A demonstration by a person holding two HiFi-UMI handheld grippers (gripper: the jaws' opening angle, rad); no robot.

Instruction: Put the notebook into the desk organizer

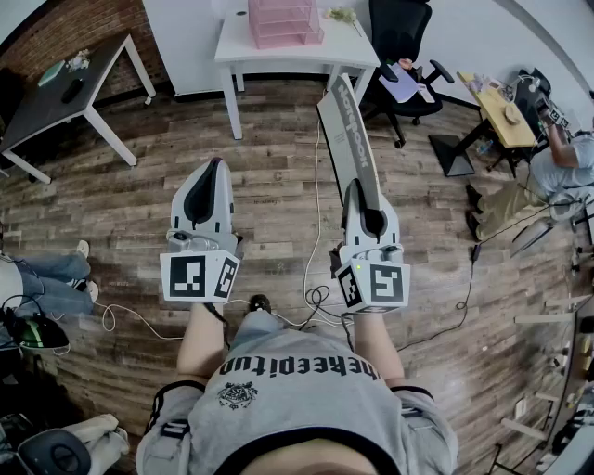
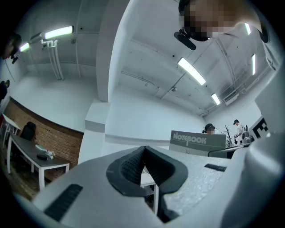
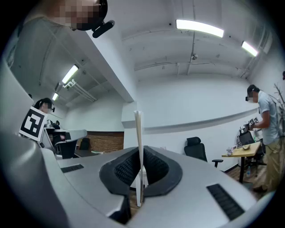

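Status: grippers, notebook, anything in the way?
Left gripper shut, empty. Right gripper shut on notebook. Desk organizer on white table ahead. Cables on floor between.

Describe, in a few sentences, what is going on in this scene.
A person holds a tool in each hand. The right tool is shut on the notebook, pointing ahead. The left tool is shut and empty. The pink desk organizer sits on a white table farther ahead; the notebook is not in it yet.

Bright ceiling tubes point(image 3: 199, 27); fisheye edges dark, warped.
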